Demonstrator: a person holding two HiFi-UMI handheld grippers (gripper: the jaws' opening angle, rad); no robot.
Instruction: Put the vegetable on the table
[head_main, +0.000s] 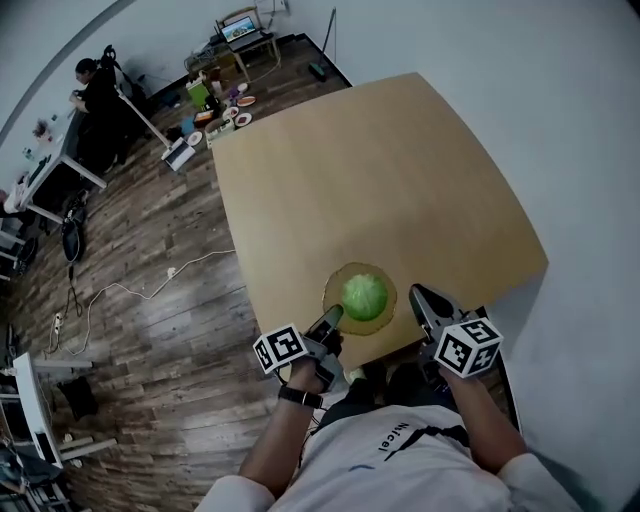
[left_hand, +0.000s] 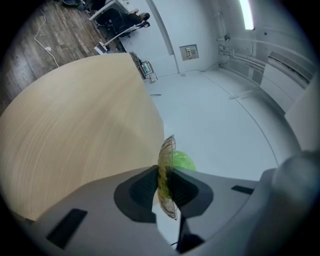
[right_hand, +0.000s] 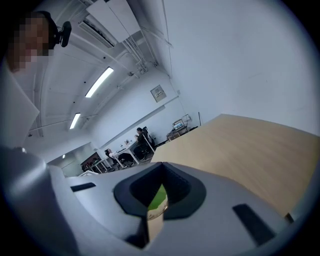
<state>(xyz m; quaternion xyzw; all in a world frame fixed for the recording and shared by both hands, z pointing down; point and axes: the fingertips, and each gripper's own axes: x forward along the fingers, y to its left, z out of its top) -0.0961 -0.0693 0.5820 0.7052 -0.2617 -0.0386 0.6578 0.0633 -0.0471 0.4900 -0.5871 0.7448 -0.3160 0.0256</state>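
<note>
Wood floor, white wall; tan table (head_main: 380, 170). Near edge: shallow brownish dish (head_main: 335, 287) holding one green vegetable (head_main: 364, 295), central, round, no long axis to tell. Left gripper (head_main: 331, 318): jaws pinching the dish rim, seen edge-on. Right gripper (head_main: 422, 300): jaws pressed together on nothing, just beside the dish, apart from it.

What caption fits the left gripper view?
Left gripper pinches a patterned plate edge-on, green vegetable on it, wooden table alongside.
</note>
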